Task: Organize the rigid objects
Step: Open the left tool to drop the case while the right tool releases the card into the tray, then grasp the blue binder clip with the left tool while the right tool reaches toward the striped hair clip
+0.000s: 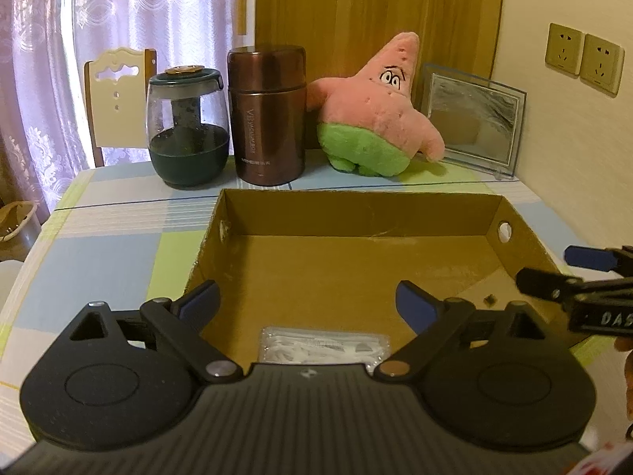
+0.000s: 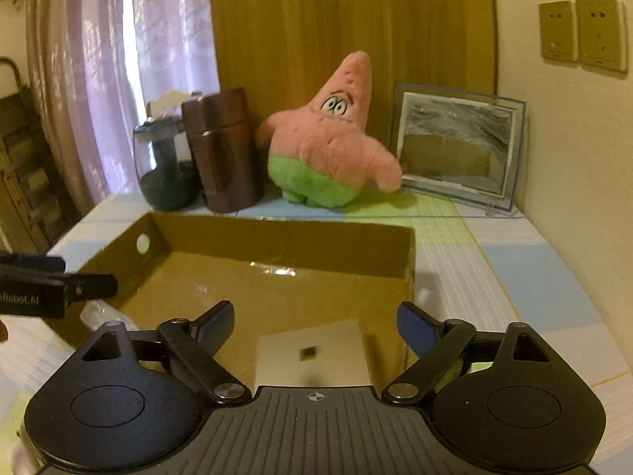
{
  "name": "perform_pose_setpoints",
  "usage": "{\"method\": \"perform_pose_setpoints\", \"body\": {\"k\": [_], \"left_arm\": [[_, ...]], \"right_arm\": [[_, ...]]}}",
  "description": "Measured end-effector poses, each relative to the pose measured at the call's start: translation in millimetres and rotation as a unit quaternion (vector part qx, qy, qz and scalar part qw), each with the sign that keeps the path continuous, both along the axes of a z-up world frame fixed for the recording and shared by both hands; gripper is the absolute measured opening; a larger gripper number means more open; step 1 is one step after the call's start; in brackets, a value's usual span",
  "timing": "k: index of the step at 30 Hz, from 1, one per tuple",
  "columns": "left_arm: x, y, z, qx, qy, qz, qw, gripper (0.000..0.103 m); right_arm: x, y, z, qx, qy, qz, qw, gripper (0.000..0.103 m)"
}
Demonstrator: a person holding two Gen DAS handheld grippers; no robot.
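Both claws released, empty, over the cardboard box [image 1: 356,213]: left gripper [image 1: 306,301] above floss-pick pack [image 1: 322,346], right gripper [image 2: 314,318] above flat beige card [image 2: 312,356]. Both items lie at the box's near wall, likely just dropped in

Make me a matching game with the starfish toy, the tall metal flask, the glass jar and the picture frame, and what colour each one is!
Things:
1. starfish plush toy
2. tall metal flask
3. glass jar
4. picture frame

Colours:
A. shiny brown all over
B. clear glass edge around a grey and tan picture
C. pink on top, green at the bottom
D. see-through with a dark green bottom and lid

Right pairs: 1-C, 2-A, 3-D, 4-B.
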State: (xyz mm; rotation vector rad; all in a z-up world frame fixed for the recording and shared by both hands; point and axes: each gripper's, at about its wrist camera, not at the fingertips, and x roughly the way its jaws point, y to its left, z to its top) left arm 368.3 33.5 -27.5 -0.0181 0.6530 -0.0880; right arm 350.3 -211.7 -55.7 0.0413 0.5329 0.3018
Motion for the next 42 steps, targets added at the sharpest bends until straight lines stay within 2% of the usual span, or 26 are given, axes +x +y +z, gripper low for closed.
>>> {"method": "perform_pose_setpoints", "body": {"k": [6,17,29,35,42], "left_arm": [[-3,4,4,-0.009,-0.005,0.004,0.9999,0.095],[-36,1,31,-0.014,-0.023,-0.003,0.9996,0.095],[-145,3,47,-0.025,-0.033,0.021,0.9989,0.095],[-205,2,38,-0.026,-0.032,0.041,0.9983,0.095],[-267,-14,21,-0.030,-0.028,0.032,0.9986,0.095]], "right_arm": [[2,-11,4,0.014,0.005,-0.033,0.999,0.089],[-27,-17,22,0.015,-0.007,-0.038,0.999,0.089],[-123,-22,37,0.031,-0.012,-0.035,0.999,0.089],[-181,-28,26,0.018,-0.007,-0.039,0.999,0.089],[-230,-33,8,0.004,0.019,-0.036,0.999,0.089]]}}
